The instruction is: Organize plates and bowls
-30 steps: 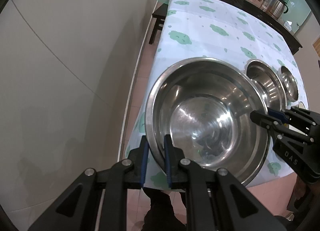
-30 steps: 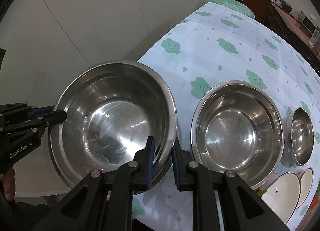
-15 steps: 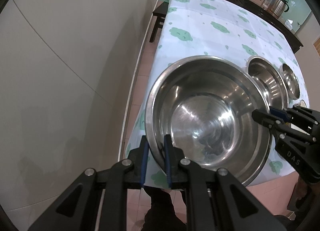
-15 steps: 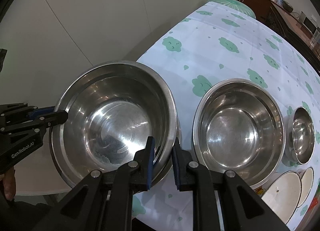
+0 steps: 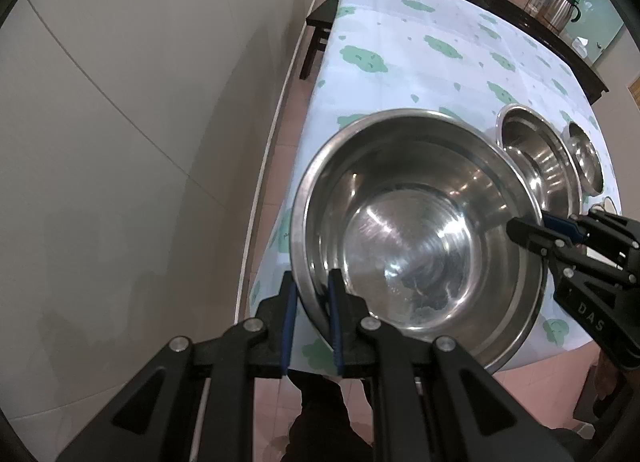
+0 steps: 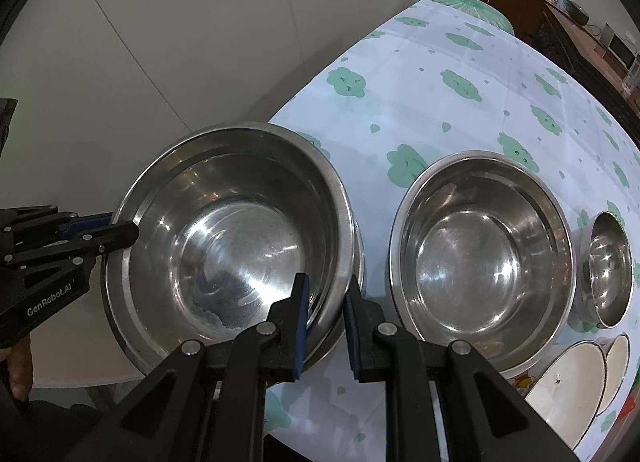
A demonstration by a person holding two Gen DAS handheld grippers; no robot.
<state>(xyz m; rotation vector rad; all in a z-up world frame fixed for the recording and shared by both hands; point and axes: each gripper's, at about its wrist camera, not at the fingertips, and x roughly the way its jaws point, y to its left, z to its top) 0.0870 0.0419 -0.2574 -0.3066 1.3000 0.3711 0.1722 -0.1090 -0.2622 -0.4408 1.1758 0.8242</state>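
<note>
Cloud-print tablecloth (image 6: 480, 74) beside plain pale wall (image 5: 140, 102)

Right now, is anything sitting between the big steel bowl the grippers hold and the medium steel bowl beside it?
Nothing visible. The large bowl, its rim clamped by both the left gripper and right gripper, sits beside the medium bowl with only bare tablecloth between them.

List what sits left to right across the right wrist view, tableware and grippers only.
left gripper → large steel bowl, gripped at opposite rims by both → right gripper → medium steel bowl → small steel bowl; white plates lie lower right, below the small one.
</note>
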